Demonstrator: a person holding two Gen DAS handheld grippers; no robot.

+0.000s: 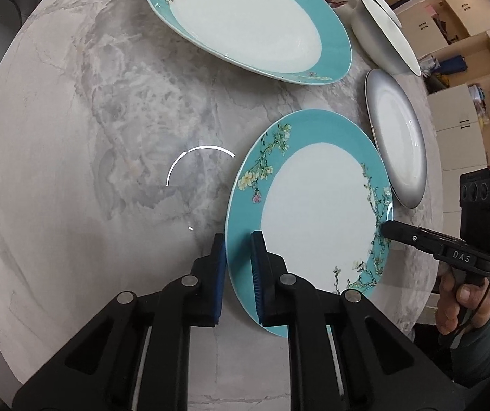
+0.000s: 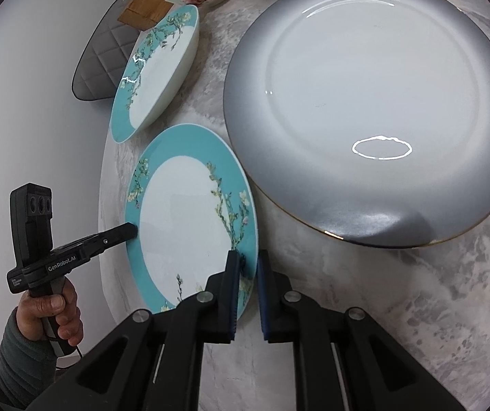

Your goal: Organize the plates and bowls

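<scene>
The near plate (image 1: 317, 215) lay flat on the marble table (image 1: 91, 137), a teal-rimmed round with blossom sprigs; both grippers had it at once. In the left wrist view the left gripper (image 1: 239, 257) straddled the rim at about 7 o'clock on the plate, one blue pad under the edge and one over it, the jaws drawn close to the china though a thin gap showed beside the outer pad; whether they pinched it firmly could not be told. The right gripper (image 1: 387, 229) met the opposite rim at about 4 o'clock, its tip touching the teal band. In the right wrist view the right gripper (image 2: 246, 267) likewise bracketed the edge, the left pad on the plate face and the right pad just outside, apparently not yet clamped.

So the plate sat between the two tools, its width running from one to the other, each equally near; a level two-sided lift looked likely. The far plate (image 1: 245, 24), same pattern, lay at 12 o'clock from the left gripper, well apart; it seemed the natural stacking target. The grey plate (image 2: 371, 102) lay just beside the near plate at 1 o'clock from the right gripper; white bowls (image 1: 382, 34) stood beyond.
</scene>
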